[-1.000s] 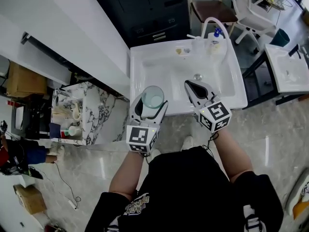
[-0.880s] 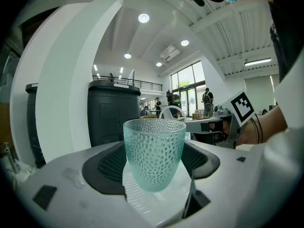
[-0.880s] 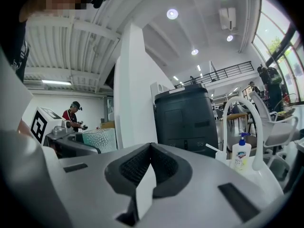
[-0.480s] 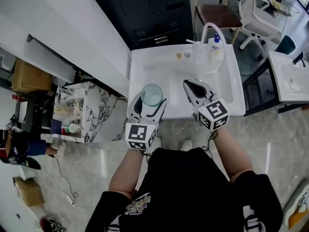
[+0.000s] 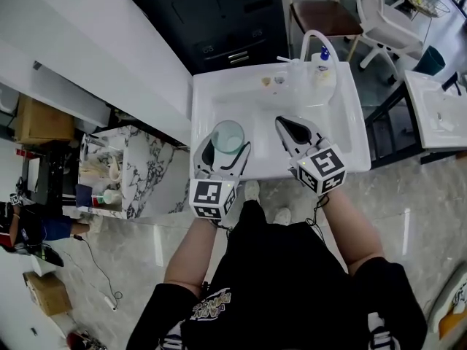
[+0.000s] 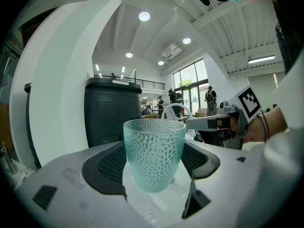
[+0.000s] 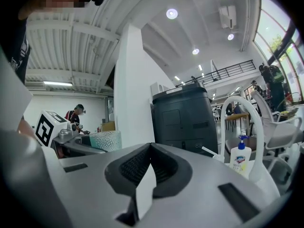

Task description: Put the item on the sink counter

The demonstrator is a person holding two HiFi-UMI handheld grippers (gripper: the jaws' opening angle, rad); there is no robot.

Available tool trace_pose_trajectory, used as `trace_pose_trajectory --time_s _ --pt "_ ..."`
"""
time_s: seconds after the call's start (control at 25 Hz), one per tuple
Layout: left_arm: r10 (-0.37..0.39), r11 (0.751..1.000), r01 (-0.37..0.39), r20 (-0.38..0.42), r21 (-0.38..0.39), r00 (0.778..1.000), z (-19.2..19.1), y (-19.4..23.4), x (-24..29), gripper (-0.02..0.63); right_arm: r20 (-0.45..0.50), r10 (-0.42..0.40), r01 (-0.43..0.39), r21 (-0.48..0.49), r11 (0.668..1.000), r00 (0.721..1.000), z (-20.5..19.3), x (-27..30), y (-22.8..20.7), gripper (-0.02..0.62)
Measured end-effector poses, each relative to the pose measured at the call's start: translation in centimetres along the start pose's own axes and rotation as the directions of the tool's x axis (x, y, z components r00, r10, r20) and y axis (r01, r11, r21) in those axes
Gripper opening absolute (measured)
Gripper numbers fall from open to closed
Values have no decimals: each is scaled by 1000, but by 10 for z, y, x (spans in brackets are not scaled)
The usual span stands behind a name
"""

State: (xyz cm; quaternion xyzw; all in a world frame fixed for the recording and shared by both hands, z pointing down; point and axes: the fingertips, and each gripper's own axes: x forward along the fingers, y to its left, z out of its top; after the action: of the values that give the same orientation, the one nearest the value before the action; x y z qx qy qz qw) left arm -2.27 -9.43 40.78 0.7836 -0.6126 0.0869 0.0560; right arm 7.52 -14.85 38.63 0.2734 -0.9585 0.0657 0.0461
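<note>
While clamped upright between the two jaws of the left gripper, held over the front left part of the white sink: a teal glass tumbler, dimpled all over, mouth up, nothing visible inside. Squeezed on both sides by the black ribbed pads, with white sink surface showing beneath its base. Carried in the gripper, not set down on the counter ledge at the back.

Just to the right, at about the same level: the right gripper, also over the front of the basin and apart from the tumbler. Jaws brought together at the tips, with nothing between them. From this gripper's own camera, the tumbler visible off to the left in the other gripper's grasp.

Along the back ledge of the sink, well apart from both grippers: a white arched faucet, a soap bottle with a blue pump just beside it, and a couple of small items too small to identify.

Behind the sink, a dark cabinet. To its left, a marble-patterned shelf unit holding small clutter. At the bottom of the head view, a person in a black shirt, seen from above, both bare forearms reaching forward to the grippers, each gripper carrying a cube with square markers near the hand.
</note>
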Motion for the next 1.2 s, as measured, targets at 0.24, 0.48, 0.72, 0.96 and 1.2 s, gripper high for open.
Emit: trace_pose_trajectory --time_s 0.24,0.48,0.72,0.96,1.2 --pt "-31 1000 31 -1 4 1000 -3 8 25 334 -22 -21 21 -4 1000 1000 -6 12 -14 54" --pt "-58 998 58 -14 22 998 -9 27 52 334 -50 -43 43 14 999 998 -14 38 -30 54" --pt "-80 996 81 -29 37 996 -20 52 82 334 -81 -58 61 31 998 995 -23 70 -45 54" --pt "-101 994 103 -44 42 994 -33 73 116 334 -112 -87 93 47 995 990 -33 94 -65 54" --pt "-102 994 104 -50 37 994 -48 95 146 334 -142 -118 128 61 990 983 -44 111 -79 54"
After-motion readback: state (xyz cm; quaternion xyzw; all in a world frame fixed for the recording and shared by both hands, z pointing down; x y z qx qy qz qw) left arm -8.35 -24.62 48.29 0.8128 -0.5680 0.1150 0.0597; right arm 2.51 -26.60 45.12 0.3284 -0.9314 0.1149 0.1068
